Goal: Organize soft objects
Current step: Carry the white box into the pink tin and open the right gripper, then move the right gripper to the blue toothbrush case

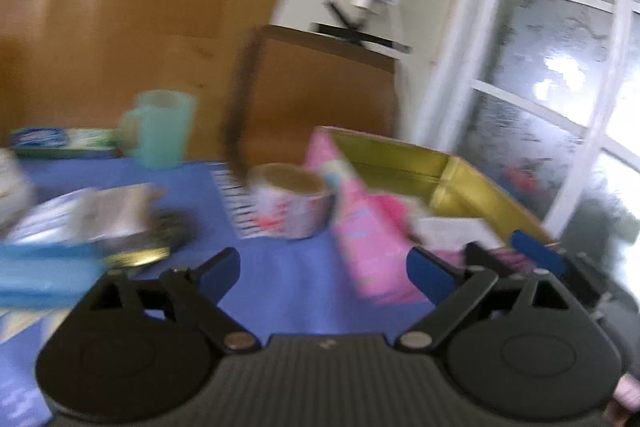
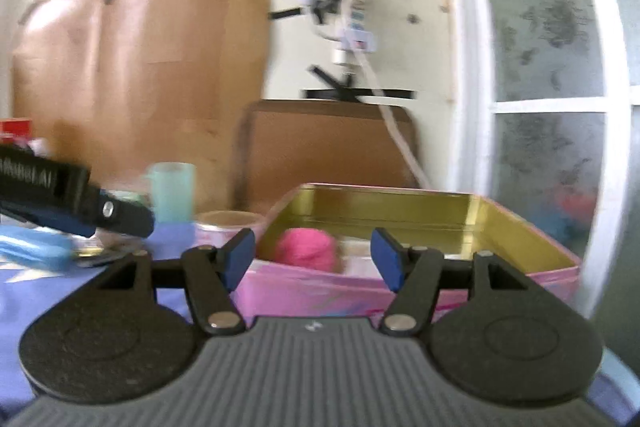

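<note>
A pink tin box with a gold inside (image 2: 400, 203) stands open on the blue cloth. In it lie a bright pink yarn ball (image 2: 308, 247) and something pale (image 2: 358, 259) beside it. My right gripper (image 2: 312, 251) is open just in front of the box's near wall, level with the ball, and holds nothing. In the blurred left wrist view my left gripper (image 1: 324, 271) is wide open and empty over the cloth, left of the box (image 1: 400, 163). One of the right gripper's blue pads (image 1: 538, 253) shows over the box's near corner.
A round patterned tin (image 1: 292, 203) stands beside the box, with a teal mug (image 1: 162, 127) behind it. A silvery packet (image 1: 112, 215) and a light-blue item (image 1: 44, 275) lie at left. Cardboard panels (image 2: 140, 67) and a window (image 2: 548, 67) back the table.
</note>
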Demonstrator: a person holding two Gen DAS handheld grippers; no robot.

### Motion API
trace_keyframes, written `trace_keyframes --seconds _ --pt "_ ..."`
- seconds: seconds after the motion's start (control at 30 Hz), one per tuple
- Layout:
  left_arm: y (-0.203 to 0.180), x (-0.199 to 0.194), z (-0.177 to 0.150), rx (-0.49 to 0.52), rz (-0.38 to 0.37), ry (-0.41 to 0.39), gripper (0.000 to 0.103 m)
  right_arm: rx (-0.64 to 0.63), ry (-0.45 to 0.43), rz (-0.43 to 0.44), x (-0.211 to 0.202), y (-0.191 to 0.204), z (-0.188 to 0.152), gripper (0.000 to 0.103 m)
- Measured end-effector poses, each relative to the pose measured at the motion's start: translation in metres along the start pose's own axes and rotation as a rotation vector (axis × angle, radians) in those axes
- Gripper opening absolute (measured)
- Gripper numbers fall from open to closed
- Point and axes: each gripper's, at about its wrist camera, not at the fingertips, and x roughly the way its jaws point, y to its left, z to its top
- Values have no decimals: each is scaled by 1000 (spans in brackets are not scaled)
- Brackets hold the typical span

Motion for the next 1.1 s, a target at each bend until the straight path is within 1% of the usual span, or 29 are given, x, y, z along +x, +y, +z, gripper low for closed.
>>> trace_keyframes --seconds 0.03,0.13,0.27,0.33,0.4,0.47,0.5,0.53,0.6,0.7,0.83,0.97,1.1 --pt "12 -8 -4 -15 26 -2 94 -2 5 33 -5 8 1 67" --pt "49 -30 -15 -64 122 -15 94 -5 42 127 2 31 0 67" --pt "89 -49 -21 -100 255 -52 94 -23 83 191 19 62 -2 66" --pt "105 -50 -23 -129 282 -51 94 -16 105 203 26 72 -2 66" --pt "117 -48 -27 -158 294 -43 94 7 126 215 33 78 -3 66" --pt "124 -40 -34 -177 297 -24 94 22 165 218 42 83 -6 66" --pt "128 -37 -35 -191 290 -5 91 17 192 221 43 86 -9 66" --pt "130 -39 -35 -199 267 -10 91 8 204 224 43 88 -10 66" --pt "131 -41 -35 -200 253 -37 93 12 202 235 41 87 -10 66" --pt "131 -43 -37 -203 220 -40 94 25 217 244 43 85 -11 66" --pt "136 -50 -39 -237 195 -77 97 33 238 255 46 84 -11 66" --pt "141 -52 -40 -269 183 -86 97 25 243 260 47 85 -12 66" --pt "142 -53 -40 -279 181 -92 98 25 246 260 47 85 -12 67"
